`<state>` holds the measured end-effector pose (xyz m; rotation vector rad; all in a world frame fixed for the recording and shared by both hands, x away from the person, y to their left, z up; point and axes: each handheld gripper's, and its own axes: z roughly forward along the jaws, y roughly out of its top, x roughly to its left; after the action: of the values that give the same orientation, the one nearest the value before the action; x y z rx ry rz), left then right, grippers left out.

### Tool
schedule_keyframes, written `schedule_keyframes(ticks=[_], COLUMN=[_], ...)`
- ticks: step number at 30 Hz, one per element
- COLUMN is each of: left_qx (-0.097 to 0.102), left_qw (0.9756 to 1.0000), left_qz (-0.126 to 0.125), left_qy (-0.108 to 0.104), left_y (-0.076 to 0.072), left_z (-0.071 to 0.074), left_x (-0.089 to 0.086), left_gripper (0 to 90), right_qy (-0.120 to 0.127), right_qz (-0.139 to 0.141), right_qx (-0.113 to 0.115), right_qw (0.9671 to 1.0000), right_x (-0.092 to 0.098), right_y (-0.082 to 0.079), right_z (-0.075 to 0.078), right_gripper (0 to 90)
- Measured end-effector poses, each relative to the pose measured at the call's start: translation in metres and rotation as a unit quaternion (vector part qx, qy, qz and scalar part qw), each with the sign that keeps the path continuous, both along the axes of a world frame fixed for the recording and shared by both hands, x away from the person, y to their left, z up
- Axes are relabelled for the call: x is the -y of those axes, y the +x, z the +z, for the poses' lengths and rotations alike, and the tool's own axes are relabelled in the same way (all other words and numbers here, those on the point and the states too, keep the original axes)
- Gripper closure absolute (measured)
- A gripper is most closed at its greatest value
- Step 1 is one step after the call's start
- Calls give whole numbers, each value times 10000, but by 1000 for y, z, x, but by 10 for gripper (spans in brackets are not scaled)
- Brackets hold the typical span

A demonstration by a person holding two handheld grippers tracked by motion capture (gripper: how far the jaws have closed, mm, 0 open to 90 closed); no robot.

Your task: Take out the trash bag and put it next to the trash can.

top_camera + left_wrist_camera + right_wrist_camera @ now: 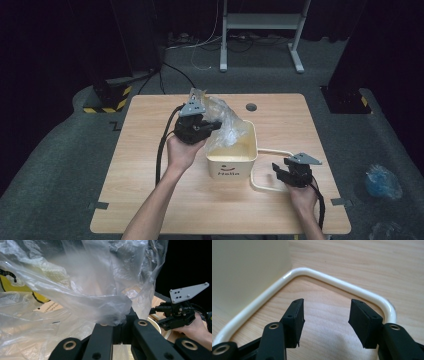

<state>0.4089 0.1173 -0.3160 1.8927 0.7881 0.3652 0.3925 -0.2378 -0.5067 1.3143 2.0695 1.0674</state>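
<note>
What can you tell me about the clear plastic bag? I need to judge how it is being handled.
The clear plastic bag is thin, crinkled, see-through film, bunched and held up over the cream bin, its lower part hanging into the bin's opening. The left gripper is shut on a gathered fold of it.

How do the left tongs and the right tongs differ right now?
The left tongs are shut on the crumpled clear plastic bag; the right tongs stand open with nothing between their pads. The left tongs are raised above the cream square plastic bucket; the right tongs sit low over the light wooden table, beside the bucket's white loop handle. Both are black and hand-held.
</note>
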Motion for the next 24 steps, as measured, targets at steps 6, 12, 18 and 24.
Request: schedule_keyframes(ticks=[6, 12, 18, 24], left_qx=[26, -8, -22, -13], left_qw=[10000, 9999, 9998, 9995], left_qz=[39, 137, 205, 321], left_qy=[-40, -96, -65, -26], left_y=[-2, -2, -3, -6], left_z=[1, 1, 1, 4], left_x=[-5, -11, -16, -23], left_gripper=[889, 889, 889, 889], right_qy=[-42, -403, -322, -353], right_qz=[-120, -82, -159, -144], right_qx=[-43, -277, -375, -368], right_qw=[9999, 9988, 9987, 9986], right_x=[2, -4, -2, -2], right_y=[-4, 0, 3, 3], right_z=[-12, -16, -17, -17], right_gripper=[453, 389, 320, 307])
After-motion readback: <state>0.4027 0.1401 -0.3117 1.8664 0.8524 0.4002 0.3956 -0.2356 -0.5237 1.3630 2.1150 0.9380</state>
